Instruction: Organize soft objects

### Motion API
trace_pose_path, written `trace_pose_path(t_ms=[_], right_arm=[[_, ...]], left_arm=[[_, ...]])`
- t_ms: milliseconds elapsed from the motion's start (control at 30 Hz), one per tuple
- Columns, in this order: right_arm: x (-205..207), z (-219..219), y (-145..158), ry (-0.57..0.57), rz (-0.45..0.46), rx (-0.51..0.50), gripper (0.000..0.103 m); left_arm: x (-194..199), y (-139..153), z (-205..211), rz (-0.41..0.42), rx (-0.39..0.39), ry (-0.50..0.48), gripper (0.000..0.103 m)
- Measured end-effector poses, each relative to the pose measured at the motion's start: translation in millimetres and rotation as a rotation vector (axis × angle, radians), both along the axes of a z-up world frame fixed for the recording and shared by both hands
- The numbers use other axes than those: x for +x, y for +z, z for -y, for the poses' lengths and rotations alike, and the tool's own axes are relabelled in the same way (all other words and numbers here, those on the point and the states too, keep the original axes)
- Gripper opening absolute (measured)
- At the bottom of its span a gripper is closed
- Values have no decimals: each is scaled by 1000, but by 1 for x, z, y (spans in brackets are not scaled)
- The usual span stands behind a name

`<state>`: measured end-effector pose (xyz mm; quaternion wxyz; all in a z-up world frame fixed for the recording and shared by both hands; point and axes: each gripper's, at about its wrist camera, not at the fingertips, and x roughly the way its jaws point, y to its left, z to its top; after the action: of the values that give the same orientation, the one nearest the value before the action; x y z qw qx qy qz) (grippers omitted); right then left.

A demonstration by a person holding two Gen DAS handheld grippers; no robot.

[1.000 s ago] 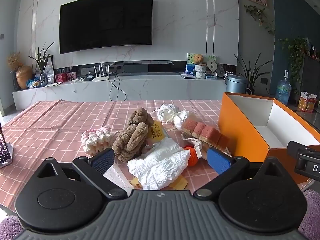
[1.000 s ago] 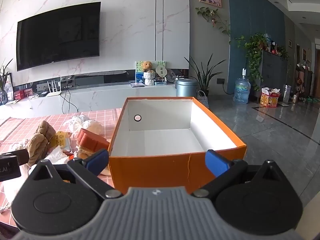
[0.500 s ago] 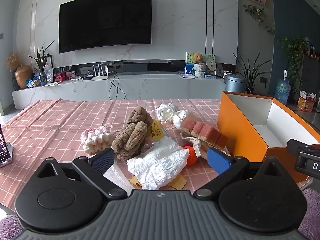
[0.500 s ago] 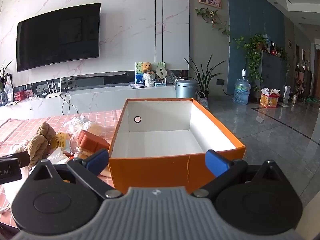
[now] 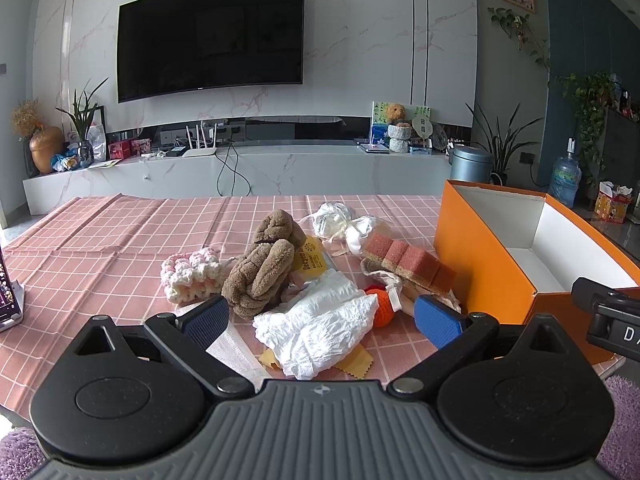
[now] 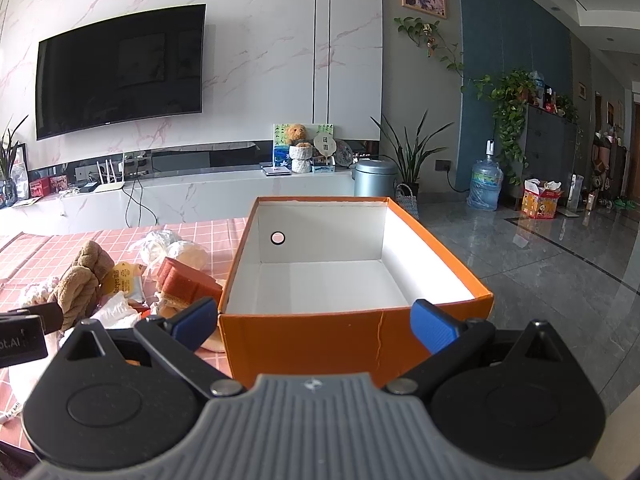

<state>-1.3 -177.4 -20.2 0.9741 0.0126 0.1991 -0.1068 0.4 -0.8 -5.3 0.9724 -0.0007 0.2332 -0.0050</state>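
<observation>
A pile of soft things lies on the pink checked tablecloth (image 5: 100,240): a white crumpled diaper (image 5: 320,326), a brown plush knot (image 5: 262,272), a pink-white crochet piece (image 5: 190,274), a red-brown sponge (image 5: 408,260), an orange knit ball (image 5: 380,308) and white bags (image 5: 340,220). My left gripper (image 5: 322,320) is open, its blue pads either side of the diaper, just short of it. An empty orange box (image 6: 352,336) stands at the right. My right gripper (image 6: 314,322) is open and empty before the box's near wall.
The box also shows in the left wrist view (image 5: 480,252) at the table's right edge. A phone or tablet (image 5: 8,300) stands at the left edge. A yellow tag (image 5: 312,260) lies in the pile. TV wall and cabinet stand beyond the table.
Both views have barely shifted; the left gripper has crept slightly closer to the pile. Both grippers stay open.
</observation>
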Motion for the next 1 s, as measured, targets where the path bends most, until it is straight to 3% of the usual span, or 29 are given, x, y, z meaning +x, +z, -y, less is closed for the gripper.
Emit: trace_pose_path(t_ms=[1000], right_arm=[[0,-3,1,3,-9,-5,101]], left_arm=[[2,-10,0,-23,0,-5,103]])
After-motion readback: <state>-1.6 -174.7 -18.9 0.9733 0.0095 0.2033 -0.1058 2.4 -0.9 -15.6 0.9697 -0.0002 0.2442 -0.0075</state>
